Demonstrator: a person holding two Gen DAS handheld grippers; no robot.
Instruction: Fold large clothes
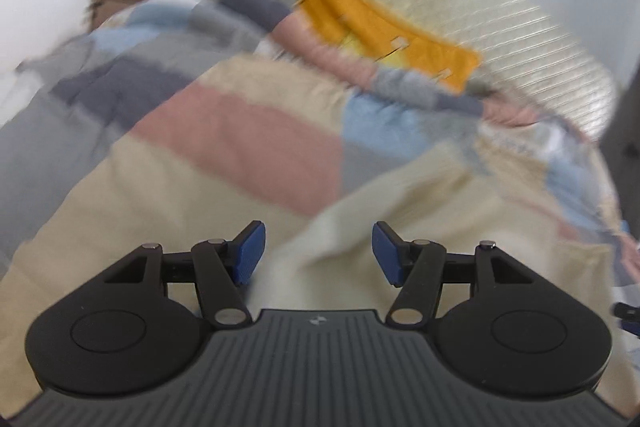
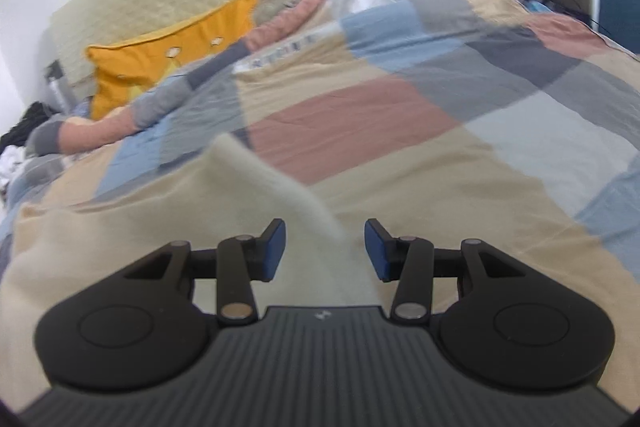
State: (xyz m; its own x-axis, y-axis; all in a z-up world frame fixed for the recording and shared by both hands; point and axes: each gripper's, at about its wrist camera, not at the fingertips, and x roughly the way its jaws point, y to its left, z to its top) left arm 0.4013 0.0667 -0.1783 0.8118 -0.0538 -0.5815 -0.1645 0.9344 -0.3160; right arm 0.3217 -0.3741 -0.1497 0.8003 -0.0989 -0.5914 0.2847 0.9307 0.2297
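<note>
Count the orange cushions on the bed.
1. The orange cushion leans on the quilted headboard, its lower edge tucked behind the patchwork duvet. The right wrist view shows the same one. More may be hidden under the duvet.

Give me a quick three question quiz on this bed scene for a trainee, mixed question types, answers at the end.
1. True or false: the left gripper is clamped on the cream garment.
2. What colour is the pillow by the headboard? A blue, B yellow, C green.
3. What lies under the garment?

Key: 1 false, both it and the right gripper are open. 2 B. 3 The patchwork quilt.
</note>
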